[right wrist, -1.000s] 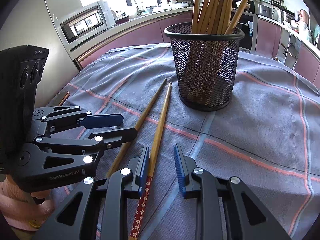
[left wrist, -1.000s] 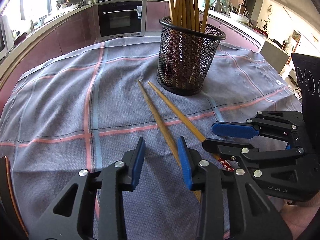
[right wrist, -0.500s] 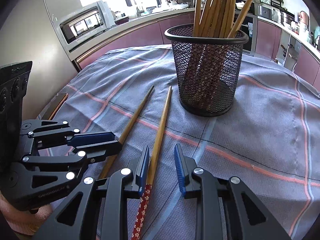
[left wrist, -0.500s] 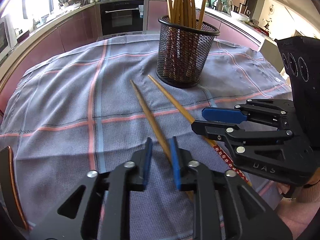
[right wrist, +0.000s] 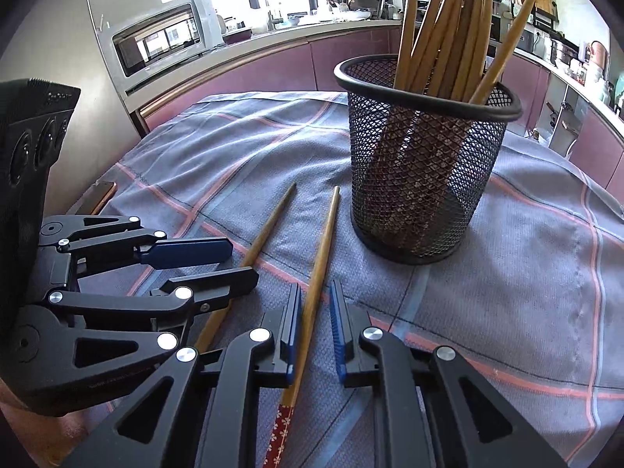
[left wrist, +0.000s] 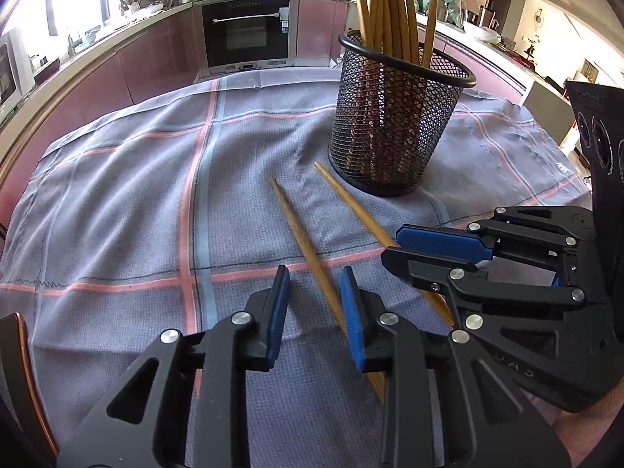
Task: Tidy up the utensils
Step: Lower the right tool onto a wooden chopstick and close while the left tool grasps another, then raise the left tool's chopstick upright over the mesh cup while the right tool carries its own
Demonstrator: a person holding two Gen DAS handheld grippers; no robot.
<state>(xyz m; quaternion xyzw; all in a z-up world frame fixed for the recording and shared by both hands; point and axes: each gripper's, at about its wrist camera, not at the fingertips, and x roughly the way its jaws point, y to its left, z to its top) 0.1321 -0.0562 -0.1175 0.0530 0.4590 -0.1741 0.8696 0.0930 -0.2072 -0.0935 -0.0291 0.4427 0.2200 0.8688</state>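
R view only: chopstick [right wrist: 318, 269] red floral end; microwave [right wrist: 163, 39].

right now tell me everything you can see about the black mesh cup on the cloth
The mesh cup is a round black wire-mesh holder, metal by the look, with a smooth solid rim and a solid base ring. It stands upright on the grey checked cloth, past the tips of two loose chopsticks that lie near its base without clearly touching it. A bundle of wooden chopsticks stands in it, leaning against the rim, their patterned ends showing through the mesh. Neither gripper touches it.
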